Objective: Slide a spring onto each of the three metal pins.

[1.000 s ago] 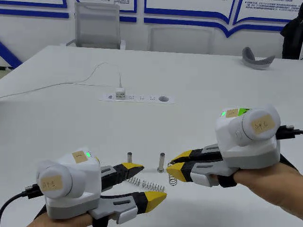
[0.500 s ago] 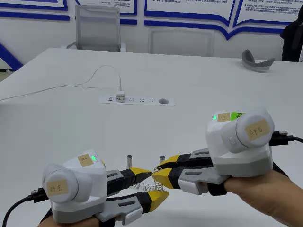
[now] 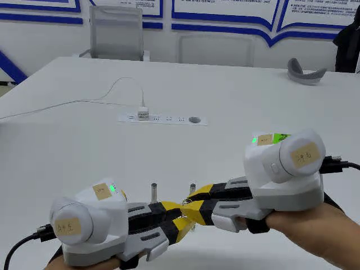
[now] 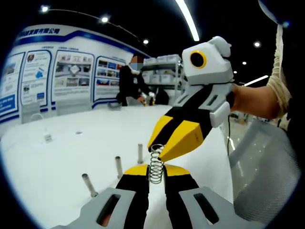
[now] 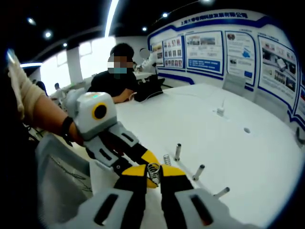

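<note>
A small steel spring (image 4: 156,167) stands upright between the yellow tips of my left gripper (image 4: 156,171), which is shut on it. My right gripper (image 4: 160,151) comes in from the upper right and pinches the spring's top end. In the right gripper view the same spring (image 5: 153,171) shows end-on between the tips of my right gripper (image 5: 153,173), with the left gripper (image 5: 148,157) just behind. Three metal pins (image 4: 118,167) stand upright on the white table. Another spring (image 5: 167,159) lies beside the nearest pin (image 5: 177,151). In the head view both tips meet in front of two pins (image 3: 153,189).
A white power strip (image 3: 163,118) with a plugged-in cable lies mid-table. A grey curved object (image 3: 306,70) rests at the far right, and chairs (image 3: 115,31) stand behind the table. A person (image 5: 119,71) sits at a bench beyond.
The right gripper carried its spring left to the left gripper's tips. The left gripper, open before, has closed on that spring. Both grippers now meet in front of the pins.
</note>
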`<state>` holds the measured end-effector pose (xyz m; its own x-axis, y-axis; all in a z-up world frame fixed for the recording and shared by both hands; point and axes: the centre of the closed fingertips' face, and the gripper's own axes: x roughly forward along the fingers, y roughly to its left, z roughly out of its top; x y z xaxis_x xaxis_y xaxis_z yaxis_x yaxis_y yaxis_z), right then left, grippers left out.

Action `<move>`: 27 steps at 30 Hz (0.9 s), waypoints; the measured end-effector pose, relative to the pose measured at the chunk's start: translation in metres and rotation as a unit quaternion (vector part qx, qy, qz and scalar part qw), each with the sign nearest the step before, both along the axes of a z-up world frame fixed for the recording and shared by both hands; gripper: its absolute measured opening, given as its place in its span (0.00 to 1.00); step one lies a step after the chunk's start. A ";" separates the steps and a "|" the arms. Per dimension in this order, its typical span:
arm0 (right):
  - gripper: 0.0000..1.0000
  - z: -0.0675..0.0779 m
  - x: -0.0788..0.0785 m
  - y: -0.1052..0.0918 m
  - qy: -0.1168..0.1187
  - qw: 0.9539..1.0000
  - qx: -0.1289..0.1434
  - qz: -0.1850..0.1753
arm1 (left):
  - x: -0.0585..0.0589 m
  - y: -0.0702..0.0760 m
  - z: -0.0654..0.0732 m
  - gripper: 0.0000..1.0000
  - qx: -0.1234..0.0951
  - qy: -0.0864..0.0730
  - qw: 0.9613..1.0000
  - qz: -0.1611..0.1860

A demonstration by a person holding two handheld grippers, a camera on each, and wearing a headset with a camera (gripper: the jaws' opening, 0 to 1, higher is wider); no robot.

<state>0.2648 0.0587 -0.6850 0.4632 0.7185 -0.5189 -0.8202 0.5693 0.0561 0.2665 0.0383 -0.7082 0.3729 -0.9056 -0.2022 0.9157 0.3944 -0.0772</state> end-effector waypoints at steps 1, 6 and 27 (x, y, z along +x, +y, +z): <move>0.12 0.000 0.000 0.000 0.000 1.000 0.000 0.000 | 0.000 0.000 0.000 0.12 0.000 0.000 1.000 0.000; 0.12 0.001 -0.001 -0.003 -0.003 1.000 -0.002 -0.001 | 0.001 0.001 0.001 0.12 0.002 -0.004 1.000 0.001; 0.12 0.003 0.004 -0.011 -0.004 1.000 -0.005 -0.010 | 0.007 0.013 -0.004 0.32 0.007 0.004 1.000 0.018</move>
<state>0.2689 0.0482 -0.6823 0.4809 0.7046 -0.5218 -0.8093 0.5856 0.0449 0.2735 0.0512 -0.7118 0.4037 -0.8884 -0.2184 0.9003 0.4283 -0.0780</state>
